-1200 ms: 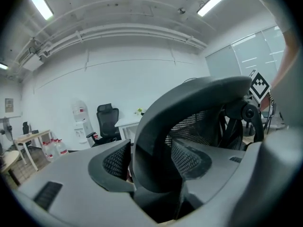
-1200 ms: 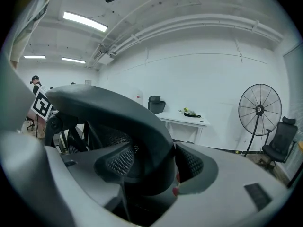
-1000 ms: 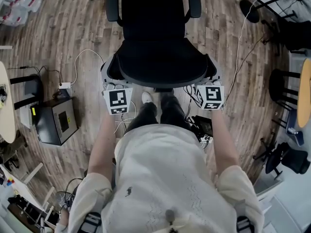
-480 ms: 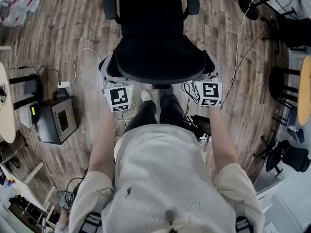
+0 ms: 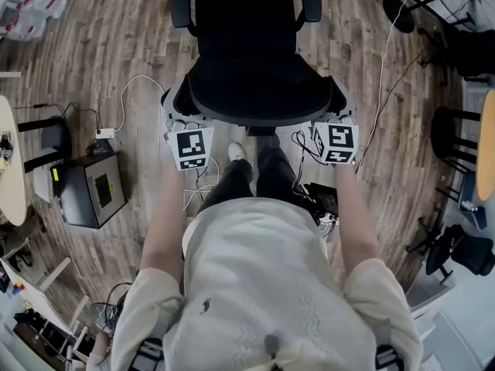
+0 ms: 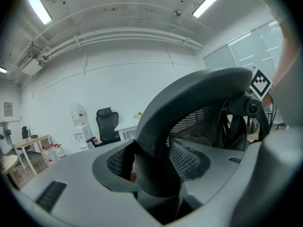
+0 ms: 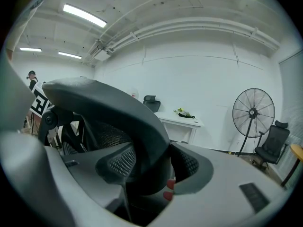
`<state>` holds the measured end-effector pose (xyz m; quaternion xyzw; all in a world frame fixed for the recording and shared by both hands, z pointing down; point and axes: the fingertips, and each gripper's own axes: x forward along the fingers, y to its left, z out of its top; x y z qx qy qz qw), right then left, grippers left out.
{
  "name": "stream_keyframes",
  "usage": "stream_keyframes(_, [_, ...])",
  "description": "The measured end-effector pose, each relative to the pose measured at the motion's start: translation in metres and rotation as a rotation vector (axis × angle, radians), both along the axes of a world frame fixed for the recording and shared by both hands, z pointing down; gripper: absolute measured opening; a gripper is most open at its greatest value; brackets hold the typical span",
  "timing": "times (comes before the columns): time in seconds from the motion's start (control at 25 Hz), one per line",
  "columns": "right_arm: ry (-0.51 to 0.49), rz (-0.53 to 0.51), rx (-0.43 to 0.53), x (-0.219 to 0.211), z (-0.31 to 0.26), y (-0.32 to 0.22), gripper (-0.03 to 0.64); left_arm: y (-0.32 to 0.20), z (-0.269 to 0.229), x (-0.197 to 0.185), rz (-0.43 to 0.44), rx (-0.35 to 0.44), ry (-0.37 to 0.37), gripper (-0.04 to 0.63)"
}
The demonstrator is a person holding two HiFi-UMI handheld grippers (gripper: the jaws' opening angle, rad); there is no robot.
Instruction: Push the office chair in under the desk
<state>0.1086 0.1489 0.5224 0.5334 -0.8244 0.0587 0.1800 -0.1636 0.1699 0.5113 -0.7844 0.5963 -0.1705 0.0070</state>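
Note:
A black office chair stands in front of the person, its seat facing away and its curved mesh backrest nearest. My left gripper is at the backrest's left edge and my right gripper at its right edge. In the left gripper view the backrest rim runs between the jaws of the left gripper, whose pads lie against it. The right gripper holds the rim the same way. Both pairs of jaws have just been closing on the rim.
A white desk stands by the far wall, with a pedestal fan to its right and another black chair nearby. On the wooden floor lie a black box, white cables and a stand's round base.
Both grippers stay at the two sides of the backrest and the chair stands where it was. Only the whole picture has shifted a little.

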Motion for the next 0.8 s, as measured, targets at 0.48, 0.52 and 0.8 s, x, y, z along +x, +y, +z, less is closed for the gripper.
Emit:
stream_keyframes(0.48, [0.01,0.024,0.003,-0.012,-0.001,-0.004,0.236,-0.008,-0.002,-0.013,0.008,0.005,-0.01,0.245])
stream_keyframes(0.52, [0.011,0.026,0.004,-0.013,-0.001,-0.004,0.236,-0.008,-0.002,-0.014,0.01,0.004,-0.01,0.245])
stream_keyframes(0.8, [0.011,0.039,0.006,-0.015,-0.001,-0.009,0.235,-0.016,-0.002,-0.016,0.02,0.003,-0.01,0.244])
